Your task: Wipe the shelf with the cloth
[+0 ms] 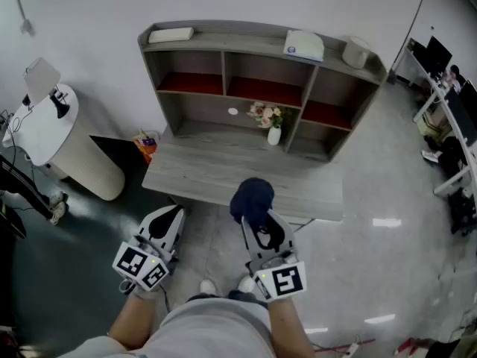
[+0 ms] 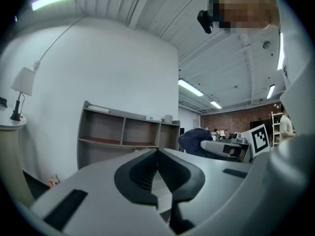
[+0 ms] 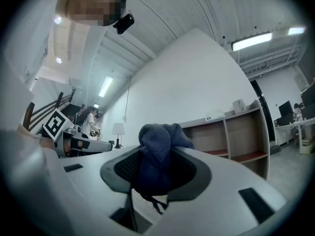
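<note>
One cloth [image 1: 252, 194] clamped in right gripper [image 1: 256, 216], left gripper [image 1: 174, 212] shut empty, both in front of shelf [image 1: 261, 45]. Risks toppling vase [image 1: 274, 135] inside shelf on a wide sweep.

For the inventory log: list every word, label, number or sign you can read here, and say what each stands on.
No text is readable.
White box on the shelf top: blue label, too small to read.
Orange bag beside the shelf: print too blurred.
Square markers: black-and-white patterns, no letters.
</note>
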`<state>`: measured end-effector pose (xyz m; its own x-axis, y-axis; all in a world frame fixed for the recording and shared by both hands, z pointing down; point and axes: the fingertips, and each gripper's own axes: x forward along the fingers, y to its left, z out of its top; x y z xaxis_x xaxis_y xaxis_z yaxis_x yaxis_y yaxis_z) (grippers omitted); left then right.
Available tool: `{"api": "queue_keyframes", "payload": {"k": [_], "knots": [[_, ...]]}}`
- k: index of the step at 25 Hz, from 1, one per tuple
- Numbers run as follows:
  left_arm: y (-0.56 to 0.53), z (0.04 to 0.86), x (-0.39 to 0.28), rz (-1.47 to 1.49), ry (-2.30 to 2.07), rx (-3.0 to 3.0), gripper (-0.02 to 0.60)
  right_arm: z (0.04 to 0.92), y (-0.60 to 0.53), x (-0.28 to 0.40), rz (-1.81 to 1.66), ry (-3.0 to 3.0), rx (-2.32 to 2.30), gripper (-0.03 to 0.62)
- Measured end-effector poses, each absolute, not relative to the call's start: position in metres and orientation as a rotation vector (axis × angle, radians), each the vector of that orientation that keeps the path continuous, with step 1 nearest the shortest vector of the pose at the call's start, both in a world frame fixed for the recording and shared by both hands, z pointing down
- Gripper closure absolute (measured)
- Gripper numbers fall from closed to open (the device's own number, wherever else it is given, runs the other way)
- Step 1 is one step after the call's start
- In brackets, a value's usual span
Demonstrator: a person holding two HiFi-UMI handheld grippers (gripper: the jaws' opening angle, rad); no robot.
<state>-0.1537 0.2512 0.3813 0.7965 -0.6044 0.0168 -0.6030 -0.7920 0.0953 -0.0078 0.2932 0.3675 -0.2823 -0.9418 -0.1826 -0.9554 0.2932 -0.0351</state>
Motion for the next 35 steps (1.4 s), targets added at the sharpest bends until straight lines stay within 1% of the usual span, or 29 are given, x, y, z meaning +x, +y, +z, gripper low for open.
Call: {"api": "queue_keyframes", "payload": {"k": [12, 21, 28, 35], "knots": [[0.253, 0.381, -0.083, 0.027, -1.008, 2.902, 0.566, 0.38, 0.295, 0.065, 0.089, 2.389, -1.734, 0.453], [0.232, 0.391, -0.064, 0.046, -0.997, 2.902, 0.566, 0.391, 0.279, 0.084, 0.046, 2.368, -1.742, 0.451], [0.176, 0.4, -0.058, 0.041, -0.951, 2.895, 0.566, 0.398, 0.229, 0.086, 0.025, 2.37, -1.785, 0.451], [0.093, 0.401, -0.06, 0.017, -0.895, 2.874, 0.566, 0.397, 0.148, 0.083, -0.004, 2.368, -1.808, 0.451]]}}
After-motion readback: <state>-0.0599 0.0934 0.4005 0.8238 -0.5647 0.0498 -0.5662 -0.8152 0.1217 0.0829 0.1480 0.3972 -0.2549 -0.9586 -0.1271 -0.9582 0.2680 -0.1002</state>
